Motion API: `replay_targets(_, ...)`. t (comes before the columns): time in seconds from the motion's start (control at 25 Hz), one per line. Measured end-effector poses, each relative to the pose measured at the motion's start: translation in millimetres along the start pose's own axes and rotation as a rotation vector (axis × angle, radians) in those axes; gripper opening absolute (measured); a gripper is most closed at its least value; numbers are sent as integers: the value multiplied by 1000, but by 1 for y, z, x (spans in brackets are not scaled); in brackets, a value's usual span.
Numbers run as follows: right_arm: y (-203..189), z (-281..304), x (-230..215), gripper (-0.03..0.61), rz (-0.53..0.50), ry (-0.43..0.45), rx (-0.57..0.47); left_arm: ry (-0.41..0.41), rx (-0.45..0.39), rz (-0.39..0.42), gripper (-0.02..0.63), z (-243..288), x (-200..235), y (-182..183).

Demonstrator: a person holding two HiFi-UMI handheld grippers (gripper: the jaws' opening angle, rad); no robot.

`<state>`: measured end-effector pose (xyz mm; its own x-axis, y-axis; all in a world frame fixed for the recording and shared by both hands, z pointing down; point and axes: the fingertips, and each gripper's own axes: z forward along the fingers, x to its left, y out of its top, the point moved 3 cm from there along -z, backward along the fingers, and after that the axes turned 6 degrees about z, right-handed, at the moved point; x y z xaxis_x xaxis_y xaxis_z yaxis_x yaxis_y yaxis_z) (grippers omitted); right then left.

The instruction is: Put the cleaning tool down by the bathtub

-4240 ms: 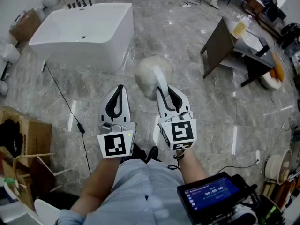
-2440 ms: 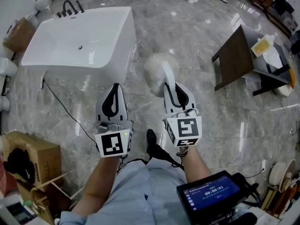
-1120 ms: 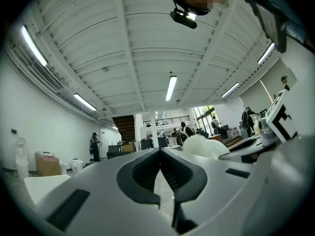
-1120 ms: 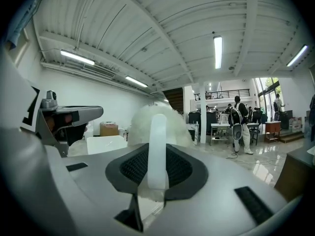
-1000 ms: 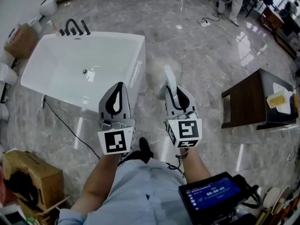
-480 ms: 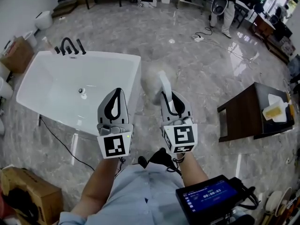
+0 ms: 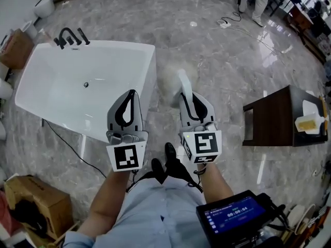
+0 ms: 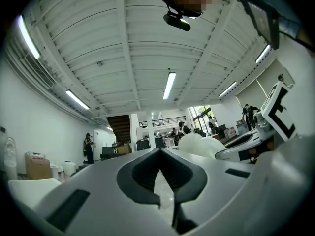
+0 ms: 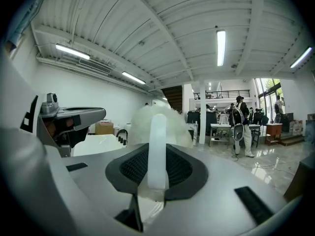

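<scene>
Nearest the camera, a black screen device (image 7: 234, 215) sits at the person's right hip, with dark shoes (image 7: 168, 161) on the grey marble floor (image 7: 222, 50) just ahead.

Left tool (image 7: 132, 93): jaws closed tip to tip with nothing between them, confirmed in the left gripper view (image 8: 160, 152). It is held out roughly level, its tip over the near right edge of the bathtub (image 7: 67, 94).

Right tool (image 7: 192, 101): jaws clamped on the white handle of the duster (image 7: 166, 80). In the right gripper view the handle stands straight up between the black pads (image 9: 133, 168) of the tool (image 9: 158, 156), and the fluffy white head (image 9: 156, 119) spreads out beyond the tips.

Position of the duster – carried clear of the floor, with its head over bare marble just beside the bathtub's right wall, near the tub's near right corner. Contact with the tub wall cannot be confirmed from these views.

The bathtub is white and freestanding – a drain (image 7: 86, 84) in its base, a black faucet (image 7: 70, 35) at the far end. A black cable (image 7: 62, 138) runs across the floor by its near side, and a cardboard box (image 7: 33, 203) stands at lower left.

To the right, well apart from the tub, a dark tabletop (image 7: 271, 118) carries a yellow item (image 7: 310, 122). Farther off, a person (image 7: 253, 1) stands at the top right
</scene>
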<state>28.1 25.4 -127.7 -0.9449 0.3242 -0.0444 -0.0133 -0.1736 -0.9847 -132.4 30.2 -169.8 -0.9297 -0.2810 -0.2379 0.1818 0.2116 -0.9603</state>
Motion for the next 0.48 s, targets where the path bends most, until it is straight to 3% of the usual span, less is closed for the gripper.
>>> replay_targets(0.48, -71, 35, -43, 95, 91, -10, 142, -44, 142, -2, 15, 34, -32, -70)
